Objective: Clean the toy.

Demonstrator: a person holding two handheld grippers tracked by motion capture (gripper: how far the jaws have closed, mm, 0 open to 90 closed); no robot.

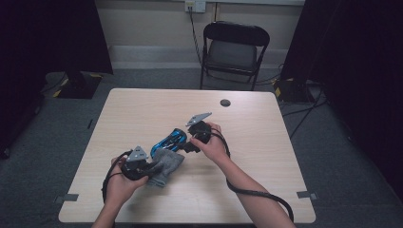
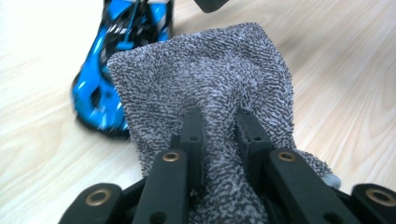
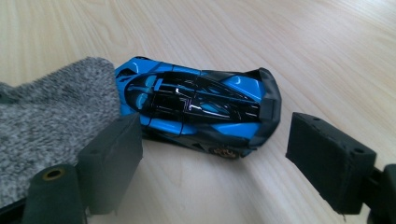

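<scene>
- While the left tongs (image 2: 219,135) sit at the near left of the bench (image 1: 142,104), they are pinching a bunched fold of the grey cloth (image 2: 210,74); the jaws press tight on the terry pile, and the free end of the cloth fans out ahead of them toward the car.
- The cloth looks soft, light and limp, so it should drape and drag rather than hold a shape; a pinch on a gathered fold, as here, seems the surest hold, since a single layer could slip out.
- The blue toy car (image 3: 196,107) stands on its wheels at the middle of the bench, with the far edge of the cloth just over or against its nose; which of the two is hard to tell from these angles.
- The car looks small, rigid and glossy, probably light and apt to roll or skid; its flanks between the wheels seem the best place to grip it.
- The right tongs (image 3: 212,154) hang spread just behind the car's tail, with nothing between the pads.
</scene>
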